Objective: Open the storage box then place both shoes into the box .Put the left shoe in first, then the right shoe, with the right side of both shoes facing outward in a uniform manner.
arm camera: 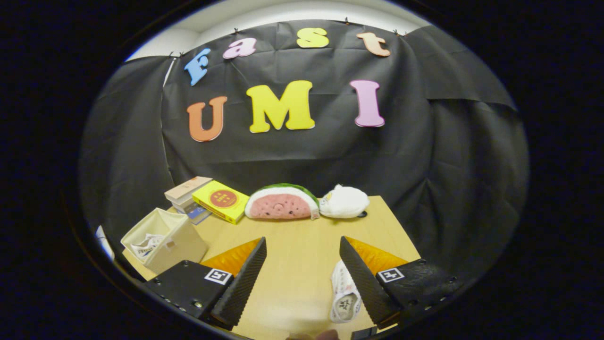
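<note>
A beige fabric storage box (181,243) stands open on the wooden table (297,274), to the left of my left finger. Inside it lies a white shoe (146,244) with dark print. A second white shoe (344,295) with the same print lies on the table close against the inner side of my right finger (363,278). My gripper (302,248) hovers above the table with its fingers wide apart and nothing between the pads. The left finger (245,274) is clear of the box.
Along the table's far edge sit a stack of books with a yellow one (219,200) on top, a watermelon-slice plush (282,202) and a white plush (344,202). Black cloth walls close in behind and to both sides.
</note>
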### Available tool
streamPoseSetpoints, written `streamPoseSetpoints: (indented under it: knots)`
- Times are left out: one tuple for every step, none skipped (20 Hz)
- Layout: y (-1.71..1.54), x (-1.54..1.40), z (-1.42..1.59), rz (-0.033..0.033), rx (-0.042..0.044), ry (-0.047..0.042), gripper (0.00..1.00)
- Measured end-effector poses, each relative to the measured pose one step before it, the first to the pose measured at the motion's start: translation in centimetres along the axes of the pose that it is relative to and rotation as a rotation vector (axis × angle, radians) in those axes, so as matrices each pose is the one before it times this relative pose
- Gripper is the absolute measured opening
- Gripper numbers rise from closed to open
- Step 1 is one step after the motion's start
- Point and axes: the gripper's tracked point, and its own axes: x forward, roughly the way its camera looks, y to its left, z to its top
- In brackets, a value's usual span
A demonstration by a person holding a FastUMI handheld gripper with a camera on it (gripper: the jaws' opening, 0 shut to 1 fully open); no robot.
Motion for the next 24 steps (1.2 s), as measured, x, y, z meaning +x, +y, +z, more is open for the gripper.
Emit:
streamPoseSetpoints:
  knots:
    - [-2.375, 0.182, -0.968, -0.02534, 0.00831, 0.01092, 0.96]
    - [-1.807, 0.301, -0.956, -0.01986, 0.01087, 0.01951, 0.96]
    - [-1.815, 0.54, -1.374, -0.0173, 0.01108, 0.02571, 0.96]
    - [-1.965, 0.98, -1.614, -0.02236, 0.00383, 0.03299, 0.96]
    - [-1.533, 0.958, -1.69, -0.01762, -0.00429, 0.0413, 0.96]
    - [-1.129, 0.743, -1.648, -0.00162, -0.00134, 0.04394, 0.96]
    - [-0.429, 0.866, -1.668, 0.0085, 0.00474, 0.04586, 0.96]
    - [-0.382, 0.504, -1.538, 0.00836, 0.00116, 0.04129, 0.96]
    - [-0.302, 0.346, -1.242, 0.00491, -0.00666, 0.02793, 0.96]
    - [-0.232, 0.491, -1.284, 0.00346, -0.01305, 0.02794, 0.96]
    - [-0.093, 0.445, -0.978, 0.00352, -0.01156, 0.02215, 0.96]
    - [0.154, 0.42, -0.737, 0.00633, -0.00908, 0.01725, 0.96]
    - [0.367, 0.691, -0.609, 0.00299, -0.0082, 0.01903, 0.96]
    - [0.243, 0.476, -0.4, 0.00841, -0.00883, 0.01235, 0.96]
    - [0.011, 0.515, -0.094, -0.00051, -0.01041, 0.00334, 0.96]
    - [-0.125, 0.647, -0.011, -0.00331, -0.01067, 0.00383, 0.96]
    - [0.051, 0.943, 0.149, -0.00281, -0.0039, 0.00558, 0.96]
    - [0.08, 0.782, 0.114, 0.00452, 0.00273, 0.00879, 0.96]
    - [-0.078, 0.651, 0.066, -0.00245, 0.00184, 0.01196, 0.96]
    - [-0.021, 0.441, 0.058, 0.00399, 0.00938, 0.00977, 0.96]
    - [0.096, 0.858, 0.342, 0.00315, 0.01196, 0.01238, 0.95]
    - [0.181, 0.65, 0.213, 0.01224, 0.01289, 0.01104, 0.89]
    - [0.253, 0.339, 0.141, 0.00837, 0.01369, 0.01713, 0.83]
    - [0.603, 0.068, 0.137, 0.01858, 0.01307, 0.01317, 0.72]
